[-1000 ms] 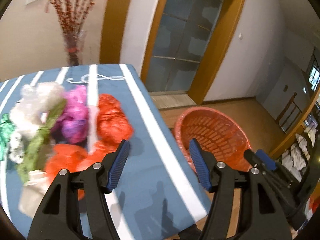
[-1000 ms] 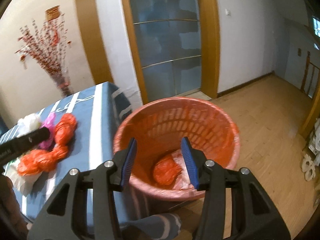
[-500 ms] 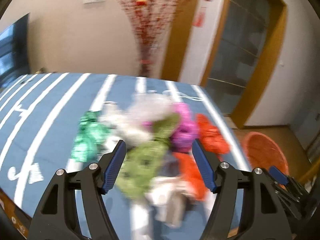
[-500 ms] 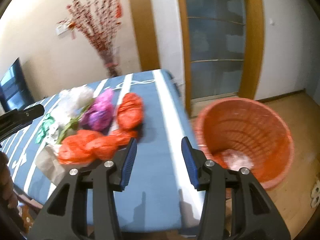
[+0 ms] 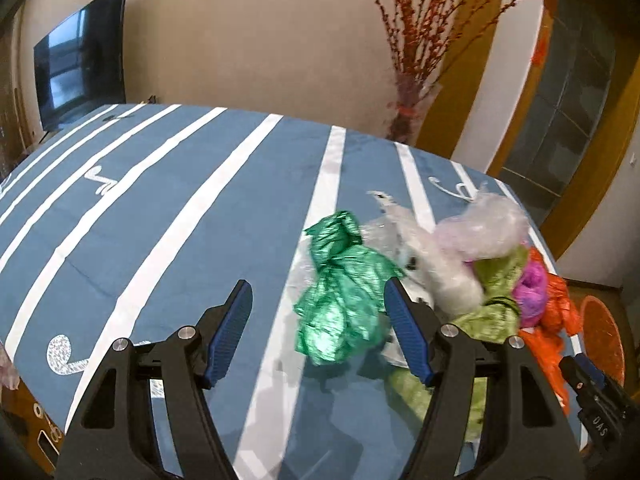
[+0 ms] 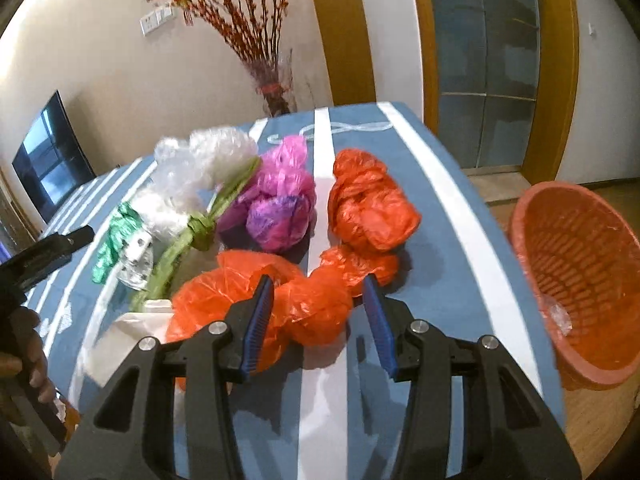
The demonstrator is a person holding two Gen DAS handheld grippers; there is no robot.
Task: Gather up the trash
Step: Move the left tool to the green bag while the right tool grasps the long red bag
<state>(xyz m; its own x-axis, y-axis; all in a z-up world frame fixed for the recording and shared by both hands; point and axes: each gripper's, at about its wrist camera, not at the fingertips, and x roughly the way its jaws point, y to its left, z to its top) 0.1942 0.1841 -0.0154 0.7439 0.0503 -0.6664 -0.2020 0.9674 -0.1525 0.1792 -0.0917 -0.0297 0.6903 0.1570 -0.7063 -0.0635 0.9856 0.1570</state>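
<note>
Both grippers have swung away from the orange basket (image 6: pixel 576 280), at the frame's right edge, back to the trash heap on the tabletop (image 5: pixel 160 216). The left gripper (image 5: pixel 318 334), its jaws just widened and empty, faces the green bag (image 5: pixel 340 300); the right gripper (image 6: pixel 318 320) stands released around the orange bag (image 6: pixel 288 300), ready to grab.

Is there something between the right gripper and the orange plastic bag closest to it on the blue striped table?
Nothing visible. The right gripper is open and the crumpled orange plastic bag lies directly in front of its fingertips, with no other trash between them.
</note>
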